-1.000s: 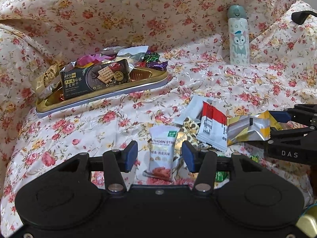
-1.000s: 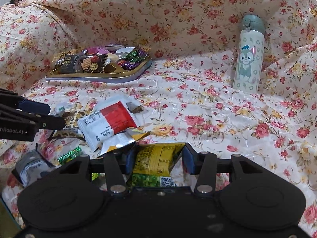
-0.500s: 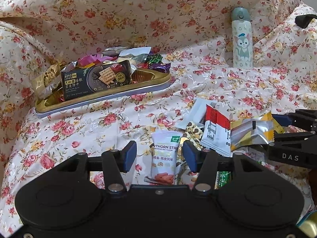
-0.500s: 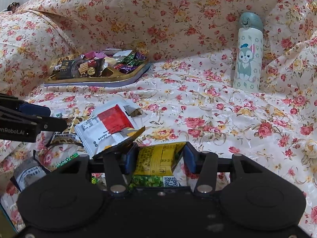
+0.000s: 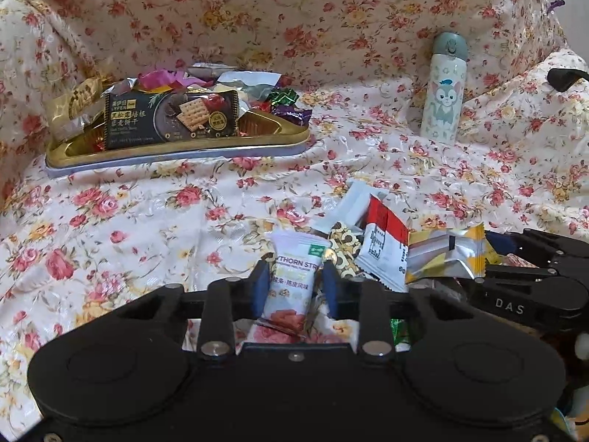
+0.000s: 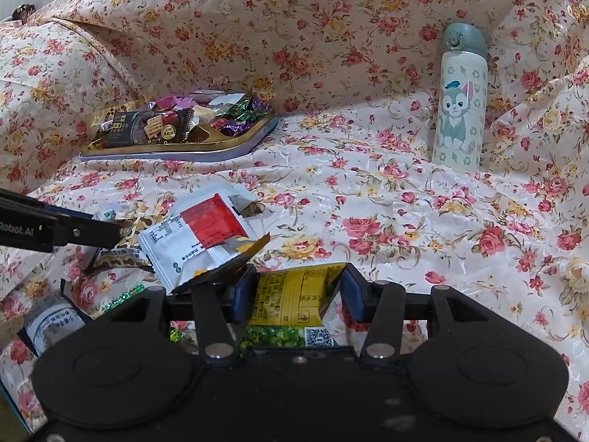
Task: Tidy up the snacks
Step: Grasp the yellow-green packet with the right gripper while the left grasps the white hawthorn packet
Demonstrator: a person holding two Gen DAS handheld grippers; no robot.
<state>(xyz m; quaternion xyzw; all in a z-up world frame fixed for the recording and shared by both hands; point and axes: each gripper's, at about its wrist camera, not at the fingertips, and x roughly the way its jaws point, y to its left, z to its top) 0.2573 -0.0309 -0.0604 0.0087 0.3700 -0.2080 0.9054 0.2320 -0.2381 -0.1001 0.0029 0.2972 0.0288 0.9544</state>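
The left gripper (image 5: 293,285) is closing on a white hawthorn strip packet (image 5: 292,283), which stands between its blue pads with both pads against its sides. The right gripper (image 6: 299,294) clasps a yellow snack packet (image 6: 294,296) at the near edge of the floral cloth (image 6: 405,221). Between them lies a red-and-white packet (image 6: 198,237) among loose snacks. The gold tray (image 5: 176,149) of sweets sits toward the far left corner, a cat-print bottle (image 6: 460,99) upright far right.

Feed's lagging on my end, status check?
Left gripper closing on white hawthorn packet. Right gripper holding yellow packet. Gold tray ahead; path across the cloth looks unobstructed.
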